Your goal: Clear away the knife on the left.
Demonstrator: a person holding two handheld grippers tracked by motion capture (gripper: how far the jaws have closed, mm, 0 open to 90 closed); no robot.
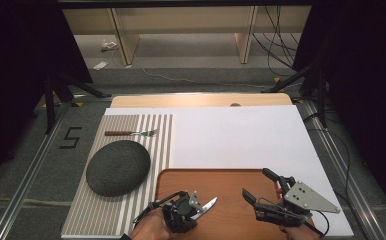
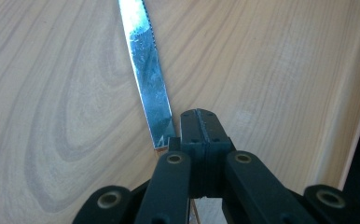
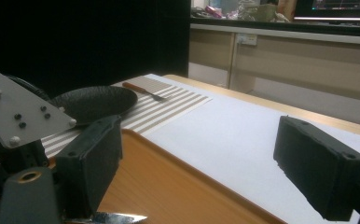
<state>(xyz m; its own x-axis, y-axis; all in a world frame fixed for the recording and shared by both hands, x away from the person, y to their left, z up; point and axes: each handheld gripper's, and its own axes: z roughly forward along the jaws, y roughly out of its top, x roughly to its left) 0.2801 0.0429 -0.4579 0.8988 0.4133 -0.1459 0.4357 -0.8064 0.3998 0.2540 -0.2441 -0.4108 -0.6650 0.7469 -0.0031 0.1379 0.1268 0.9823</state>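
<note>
Now left claw point(image 1: 197, 204) grips knife point(image 1: 208, 205)

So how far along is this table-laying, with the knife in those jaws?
Done: the dark plate sits on the striped mat, with the fork beyond it. In hand: the left gripper is shut on the knife above the wooden tray. The right gripper is open. Left, probably: laying the knife beside the plate.

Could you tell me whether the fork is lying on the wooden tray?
No, the fork lies on the striped mat behind the dark plate, away from the tray.
</note>
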